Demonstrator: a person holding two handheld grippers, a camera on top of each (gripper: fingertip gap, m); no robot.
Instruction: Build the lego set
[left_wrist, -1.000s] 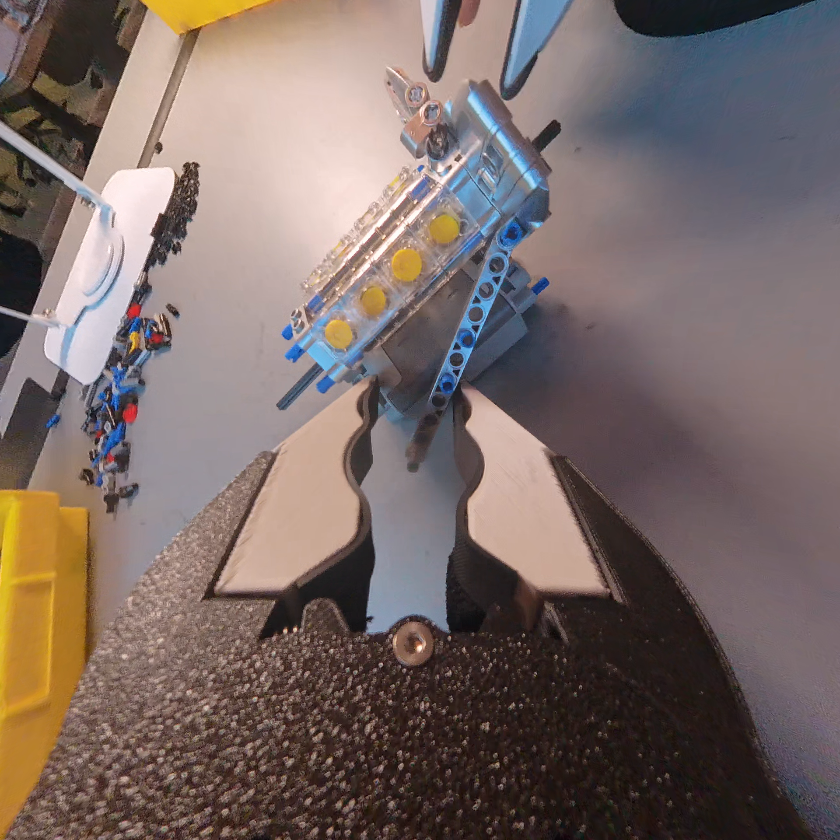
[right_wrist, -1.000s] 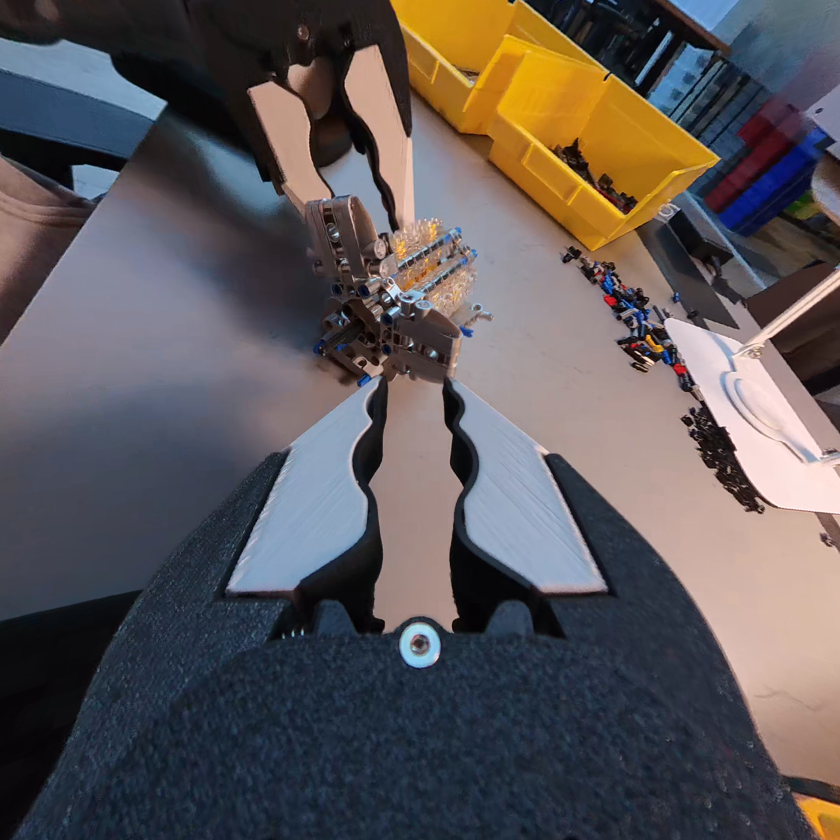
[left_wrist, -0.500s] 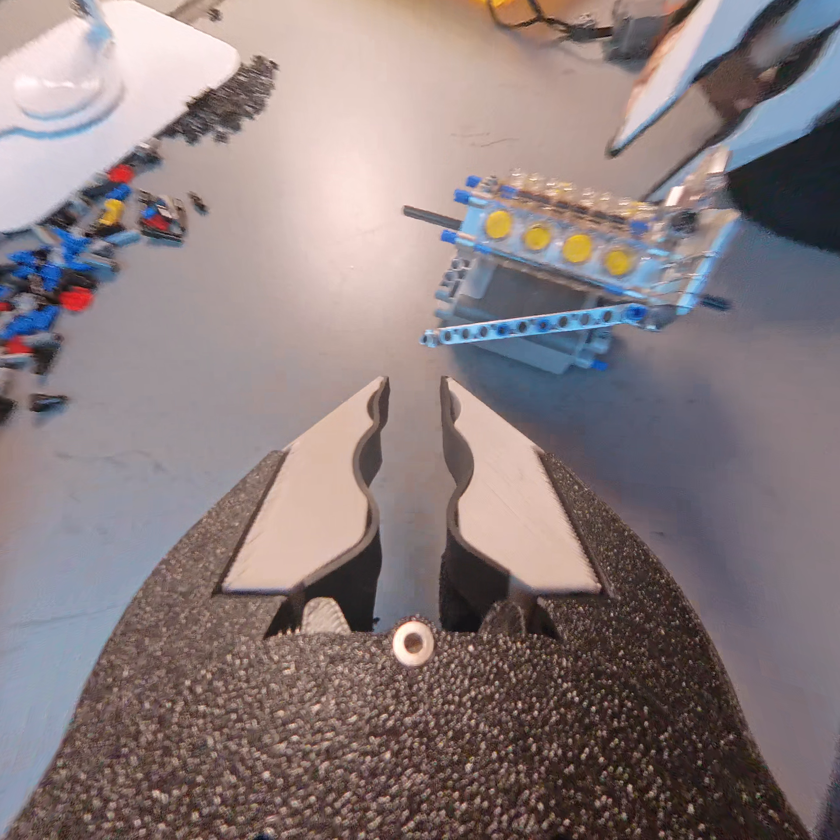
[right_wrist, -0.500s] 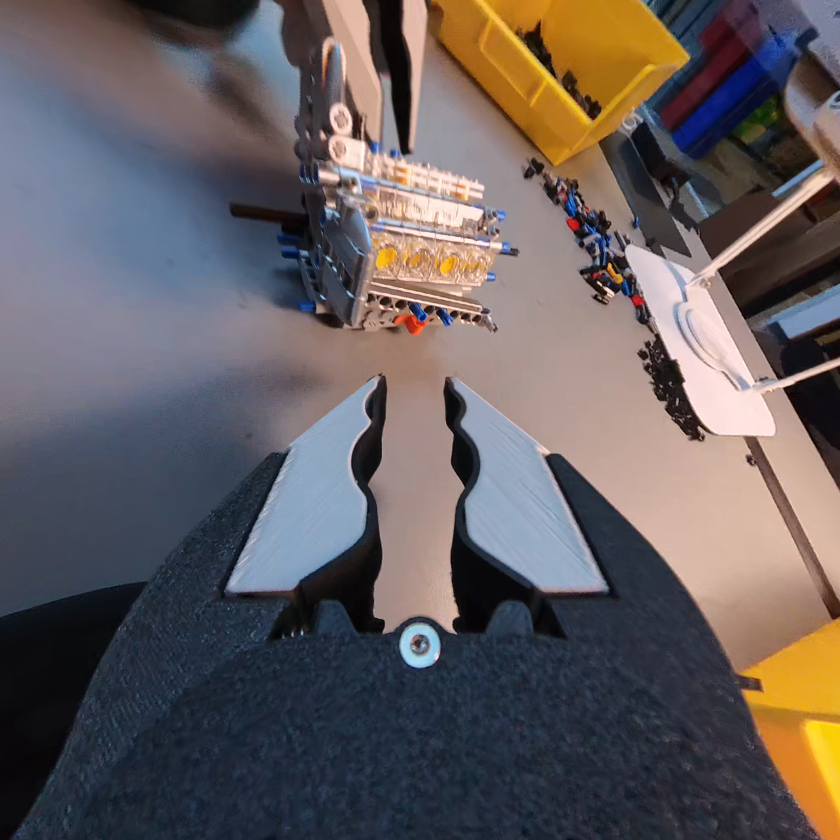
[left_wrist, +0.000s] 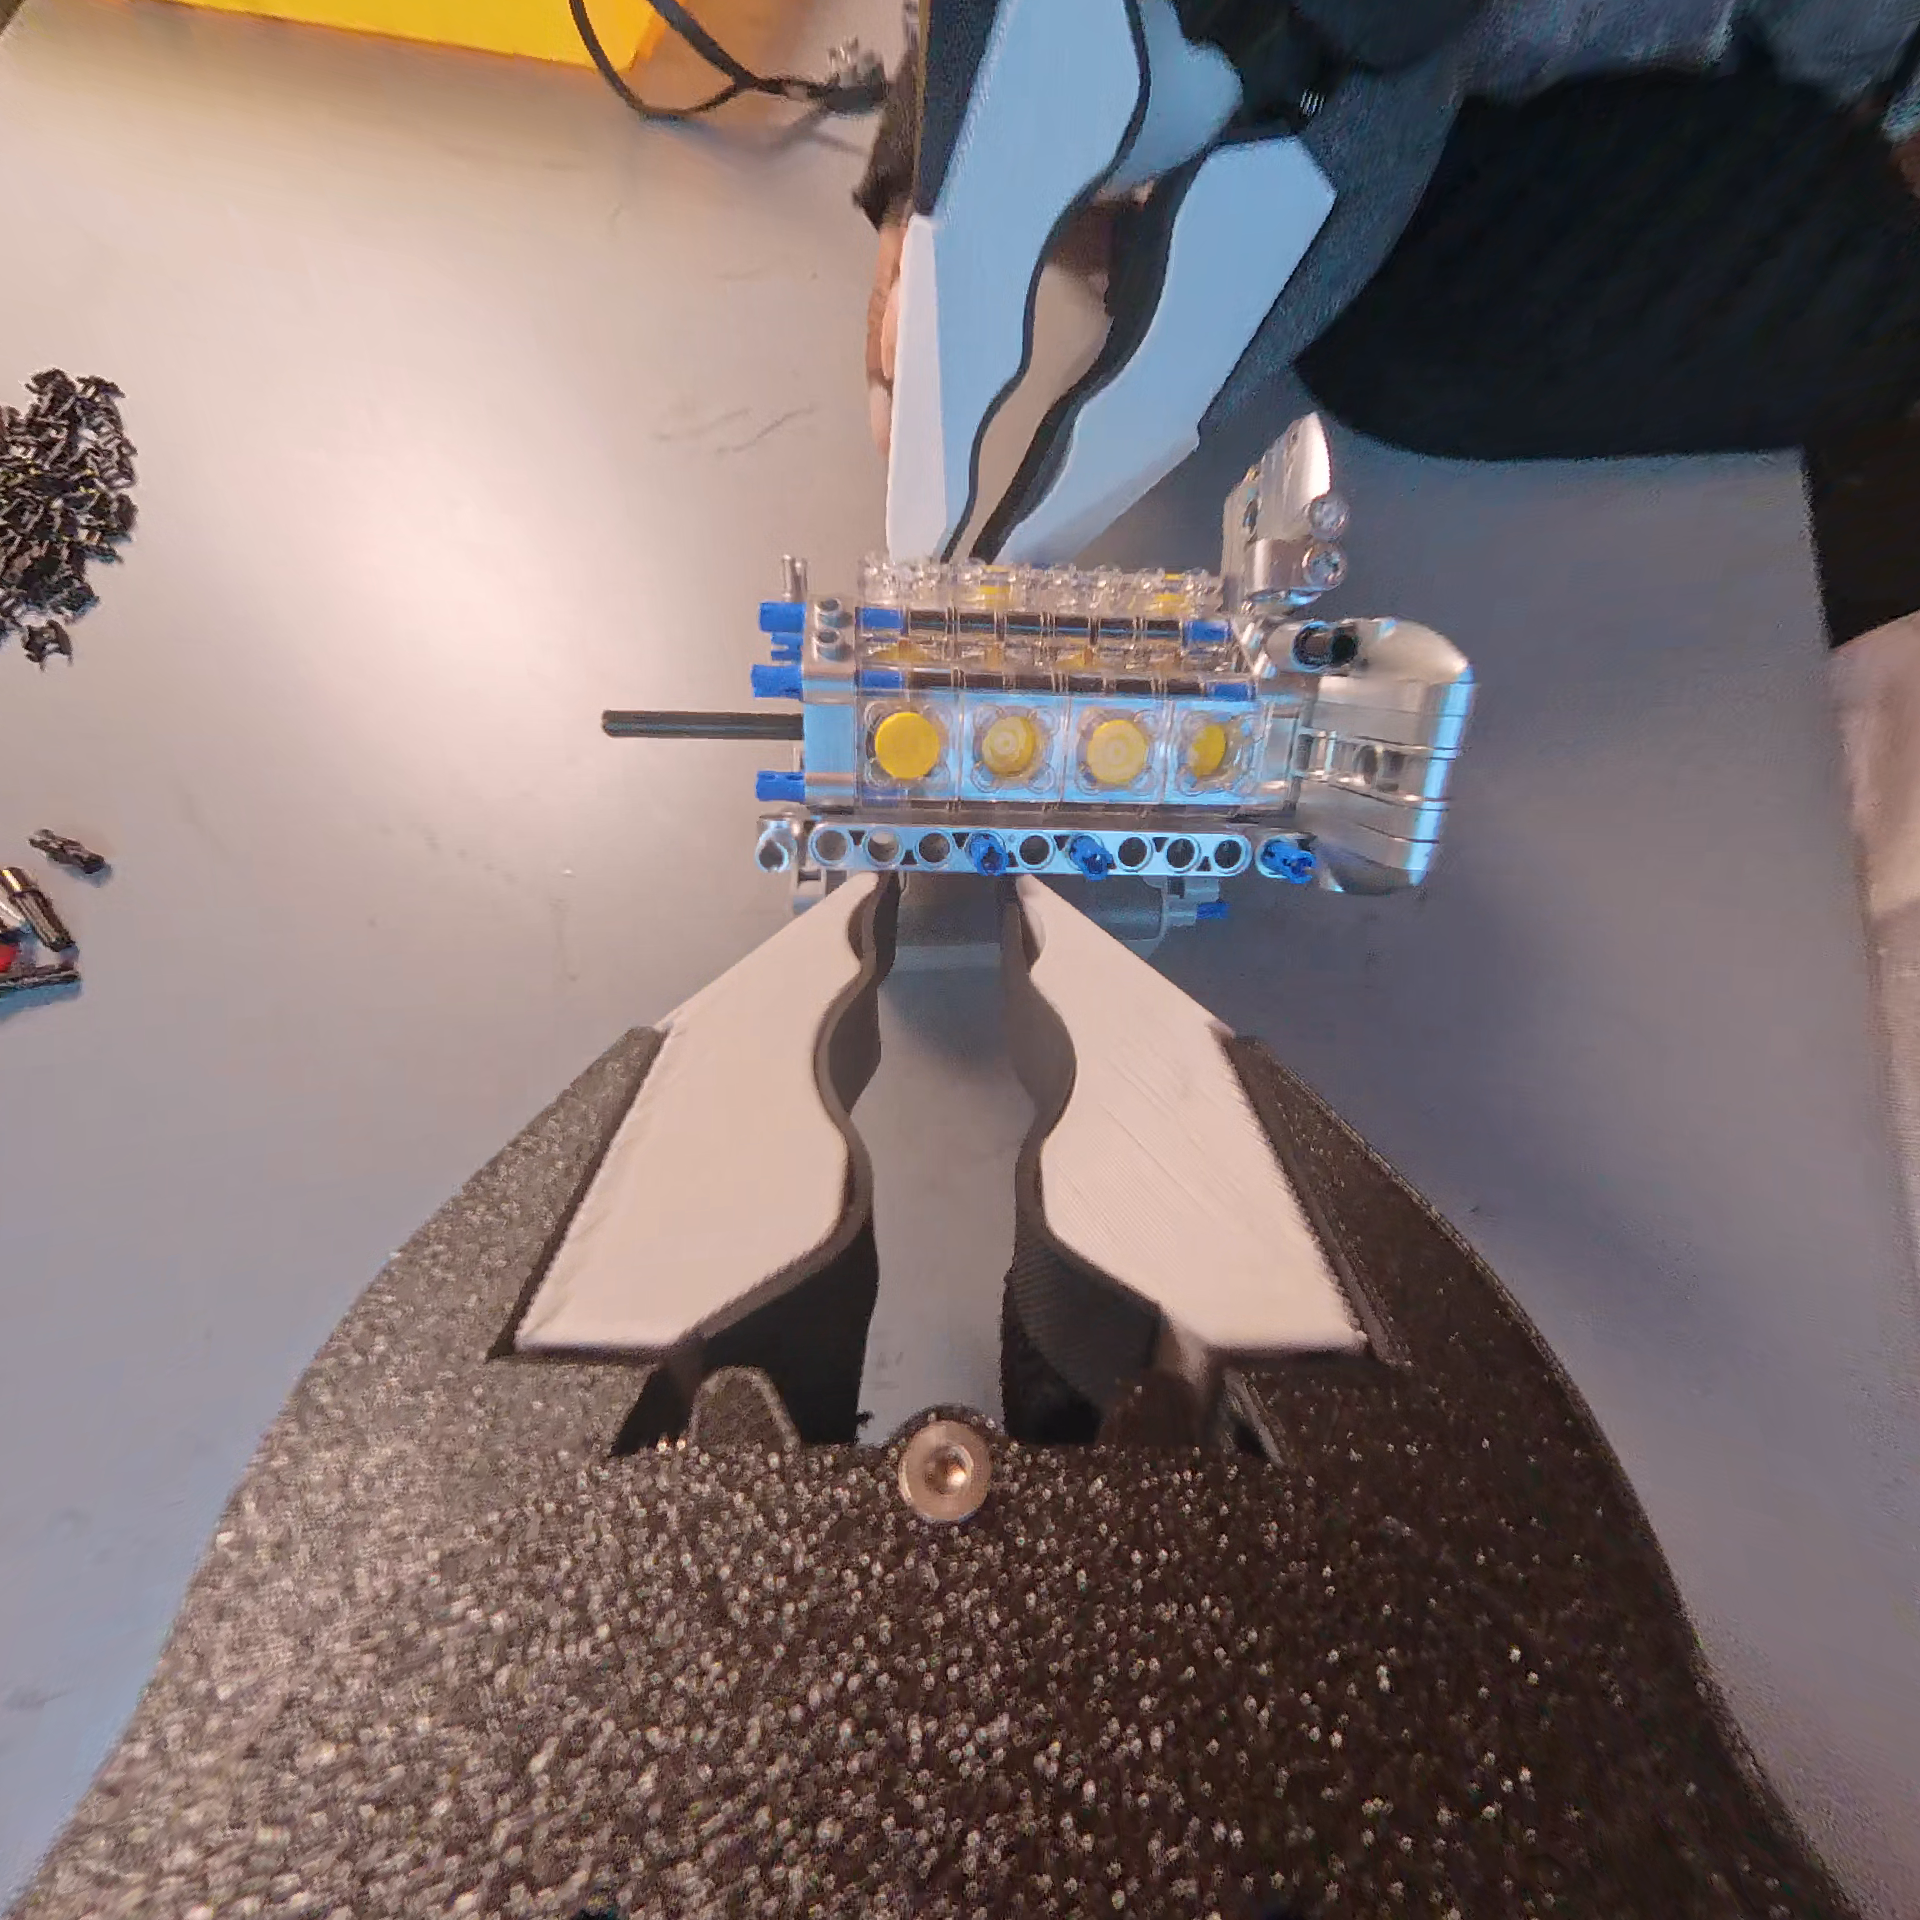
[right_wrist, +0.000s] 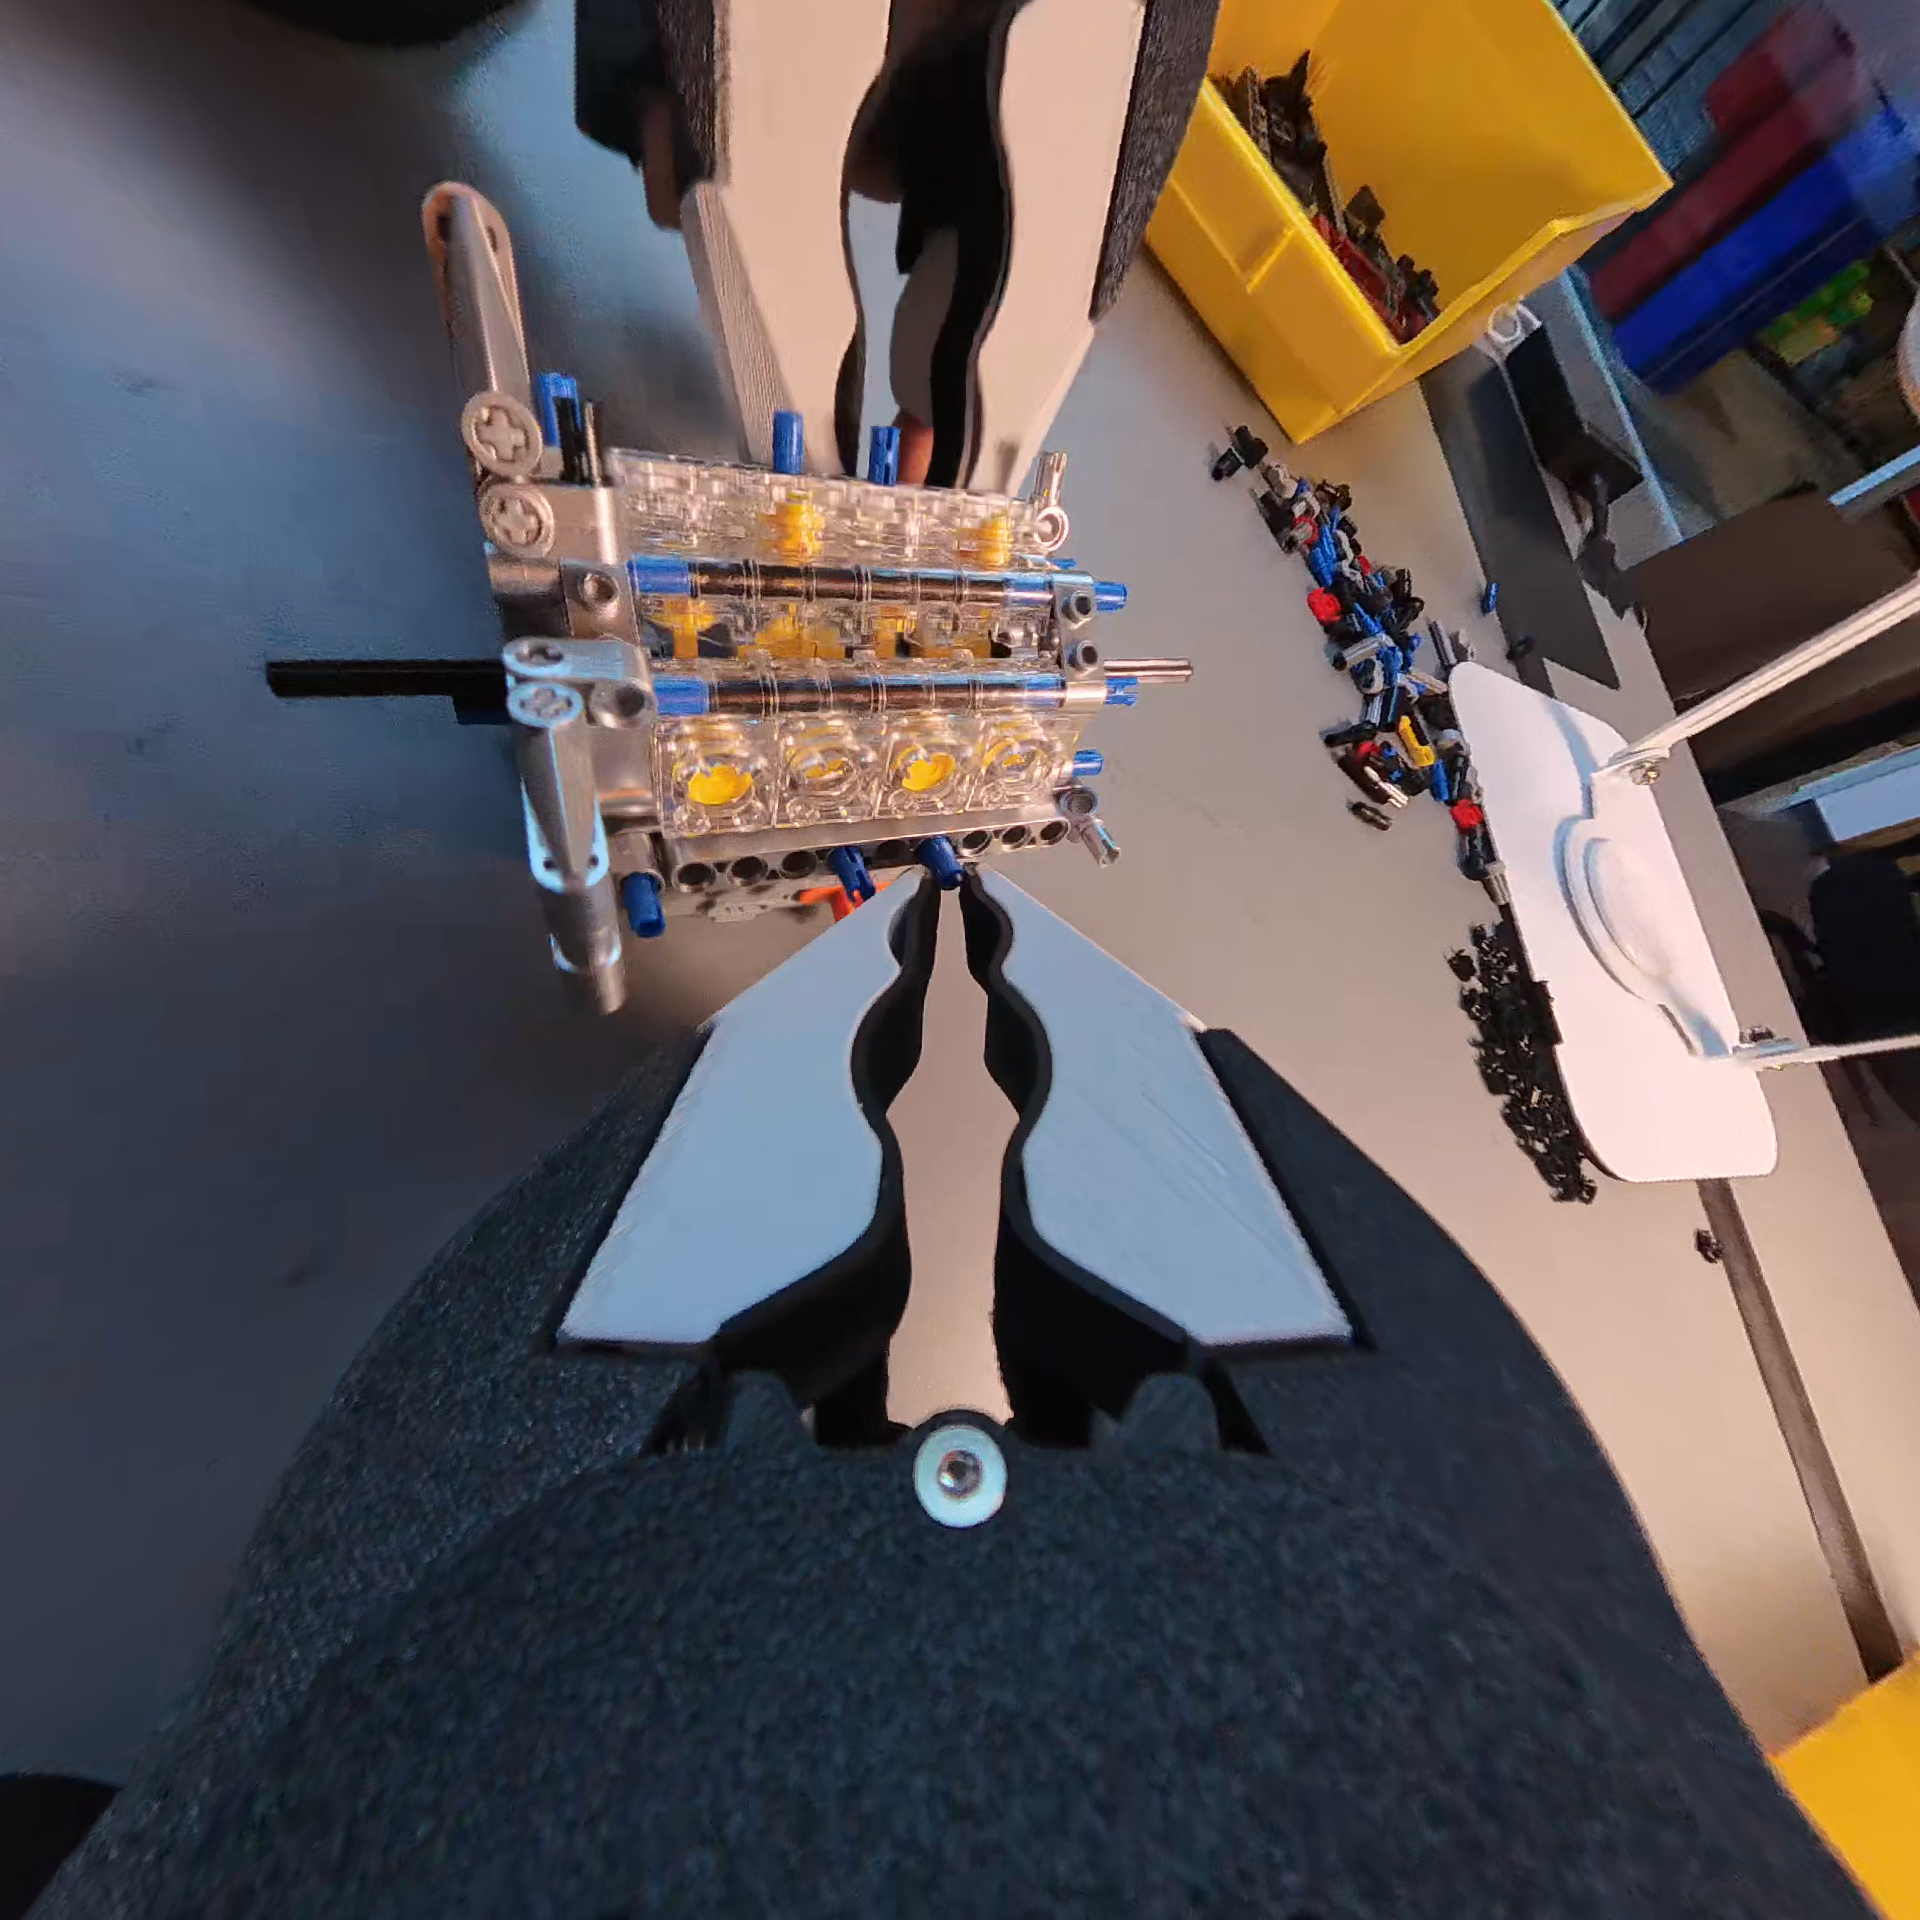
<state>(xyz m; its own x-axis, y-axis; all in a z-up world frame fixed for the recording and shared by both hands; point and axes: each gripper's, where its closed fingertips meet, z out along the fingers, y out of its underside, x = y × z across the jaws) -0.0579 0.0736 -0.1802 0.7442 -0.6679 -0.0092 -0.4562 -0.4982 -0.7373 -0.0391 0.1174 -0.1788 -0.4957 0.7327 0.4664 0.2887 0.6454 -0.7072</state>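
A grey brick-built engine model (left_wrist: 1091, 748) with clear cylinder blocks, yellow pistons and a black axle stands on the grey table (left_wrist: 416, 416). It also shows in the right wrist view (right_wrist: 831, 686). My left gripper (left_wrist: 948, 902) is open, its tips against the model's near holed beam and astride a grey base part. My right gripper (right_wrist: 943, 883) comes from the opposite side, nearly closed on a blue pin (right_wrist: 940, 858) sticking out of the lower beam. Each gripper shows beyond the model in the other's view: the right gripper (left_wrist: 971, 545), the left gripper (right_wrist: 904, 457).
Loose small parts (right_wrist: 1371, 665) and black pins (right_wrist: 1517, 1060) lie beside a white lamp base (right_wrist: 1621, 935). A yellow bin (right_wrist: 1403, 208) stands behind. Black pins (left_wrist: 62, 499) lie at the left, a black cable (left_wrist: 727, 83) at the top, a person's dark sleeve (left_wrist: 1558, 260) at the right. Tip to tip, the grippers are about 6 cm apart.
Both grippers have swung round to opposite long sides of the model and moved up to it. The right gripper's fingers have closed in; the left gripper stays open.
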